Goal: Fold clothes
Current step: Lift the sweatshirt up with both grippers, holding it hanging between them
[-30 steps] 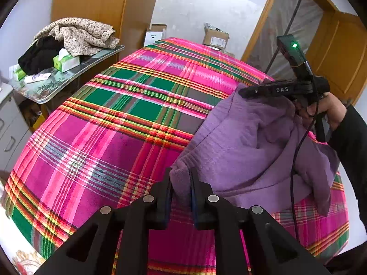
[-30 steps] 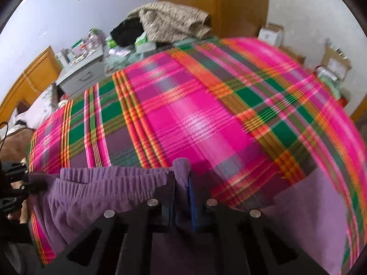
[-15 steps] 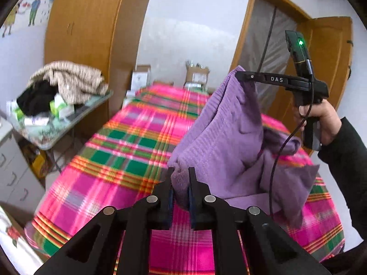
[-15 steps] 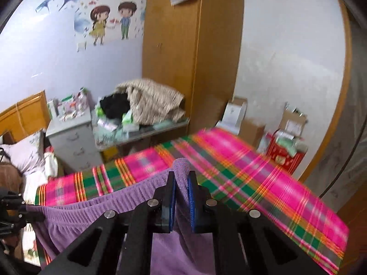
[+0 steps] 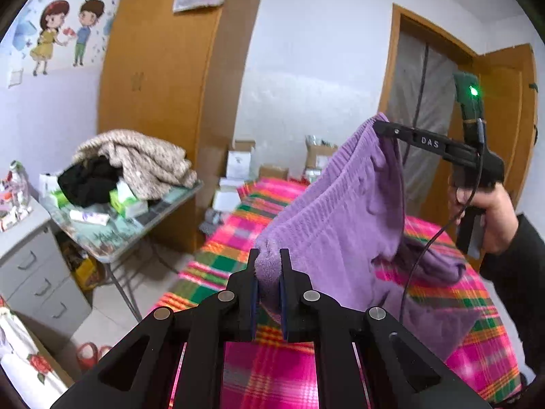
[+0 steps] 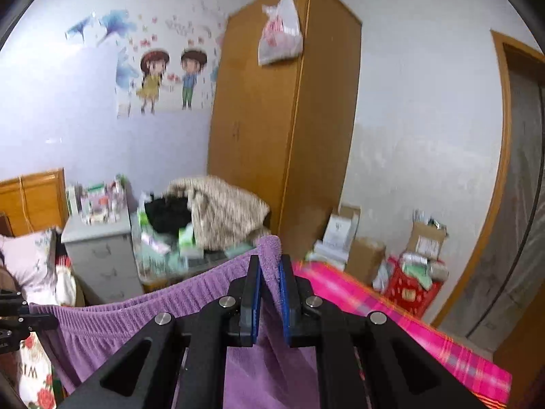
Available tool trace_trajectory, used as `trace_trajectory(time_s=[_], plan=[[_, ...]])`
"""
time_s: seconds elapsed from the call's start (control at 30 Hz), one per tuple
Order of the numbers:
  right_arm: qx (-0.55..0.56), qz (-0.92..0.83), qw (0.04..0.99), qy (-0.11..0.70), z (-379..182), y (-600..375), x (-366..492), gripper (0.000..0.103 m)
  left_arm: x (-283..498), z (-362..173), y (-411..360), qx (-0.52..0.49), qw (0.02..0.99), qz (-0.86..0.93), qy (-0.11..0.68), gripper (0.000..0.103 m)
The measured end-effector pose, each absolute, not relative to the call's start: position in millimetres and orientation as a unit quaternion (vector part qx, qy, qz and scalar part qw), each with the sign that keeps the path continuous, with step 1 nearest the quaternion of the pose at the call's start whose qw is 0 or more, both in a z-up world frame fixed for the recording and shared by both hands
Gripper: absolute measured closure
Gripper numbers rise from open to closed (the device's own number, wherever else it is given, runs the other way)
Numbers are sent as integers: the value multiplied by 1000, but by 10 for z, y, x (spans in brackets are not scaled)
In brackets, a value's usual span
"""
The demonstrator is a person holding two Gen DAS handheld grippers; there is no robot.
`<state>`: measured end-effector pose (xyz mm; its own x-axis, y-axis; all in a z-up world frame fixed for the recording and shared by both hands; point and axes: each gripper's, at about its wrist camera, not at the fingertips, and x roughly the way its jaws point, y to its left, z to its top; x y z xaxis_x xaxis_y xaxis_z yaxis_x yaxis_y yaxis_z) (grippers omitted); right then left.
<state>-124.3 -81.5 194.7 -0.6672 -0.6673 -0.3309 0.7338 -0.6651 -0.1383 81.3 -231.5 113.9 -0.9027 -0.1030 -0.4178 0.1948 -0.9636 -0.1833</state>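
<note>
Behind purple trousers (image 5: 344, 211), plaid bed (image 5: 272, 371) partly hidden.

A tall wooden wardrobe (image 6: 286, 109) stands against the wall, a plastic bag (image 6: 280, 35) hanging near its top. Beside it, cartoon wall stickers (image 6: 170, 75) show two children. A glass-topped side table (image 5: 136, 225) carries a beige blanket (image 5: 143, 163), black cloth (image 5: 88, 184) and tissue packs. Grey drawers (image 6: 98, 255) sit nearby; cardboard boxes (image 6: 425, 238) line the far wall.
</note>
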Motion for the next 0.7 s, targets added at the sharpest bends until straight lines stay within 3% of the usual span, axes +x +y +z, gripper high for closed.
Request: trace_trajectory(time_s=[0.33,0.7], plan=[[255,-868,390,169,1047,-1311,-1741,93,554,576,-2661,288,108,-940,147,94],[216,-860,420,192,1259,-2017,-1846,93,496,599,-3015,279,156,-936,145,94]])
